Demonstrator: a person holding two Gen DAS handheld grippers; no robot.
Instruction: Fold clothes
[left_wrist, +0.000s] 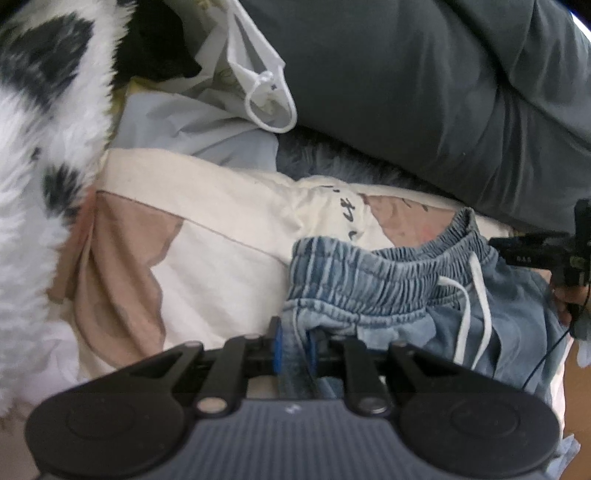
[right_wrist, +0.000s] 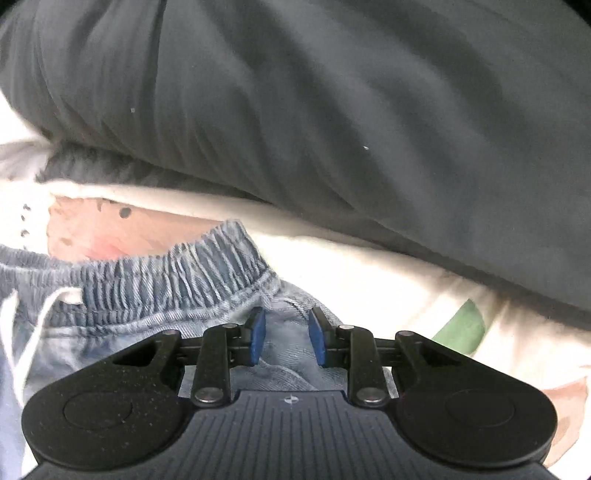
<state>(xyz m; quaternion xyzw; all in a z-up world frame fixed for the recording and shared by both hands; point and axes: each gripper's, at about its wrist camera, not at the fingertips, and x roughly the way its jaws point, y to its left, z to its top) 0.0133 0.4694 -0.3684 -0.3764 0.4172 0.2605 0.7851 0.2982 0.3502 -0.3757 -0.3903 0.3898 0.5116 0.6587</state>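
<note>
Left tool (left_wrist: 295, 349): its blue pads are pinching a fold of the light blue denim shorts with a gathered elastic waistband (left_wrist: 373, 280), just under the waistband's left end; the cloth is running down between the pads toward the camera.
Right tool (right_wrist: 287, 341): its blue pads are standing apart with the denim lying between and under them; the pads are not pressing on the cloth, so it is sitting open over the shorts, just below the right end of the waistband (right_wrist: 177, 273).
Shorts: lying spread between the two tools, waistband on the far side of both, resting on the bed.
White drawstring (left_wrist: 476, 306): hanging from the waistband, right of the left tool and far left of the right tool.
Bed cover, cream with tan and green patches (left_wrist: 207, 251): lying under the shorts, stretching left of and beyond the left tool.
Dark grey quilt (right_wrist: 332, 110): bunching up beyond both tools, past the waistband.
White fluffy blanket with black patches (left_wrist: 33, 147): lying far left of the left tool.
White plastic bag (left_wrist: 255, 77): lying beyond the left tool, at the quilt's left edge.
</note>
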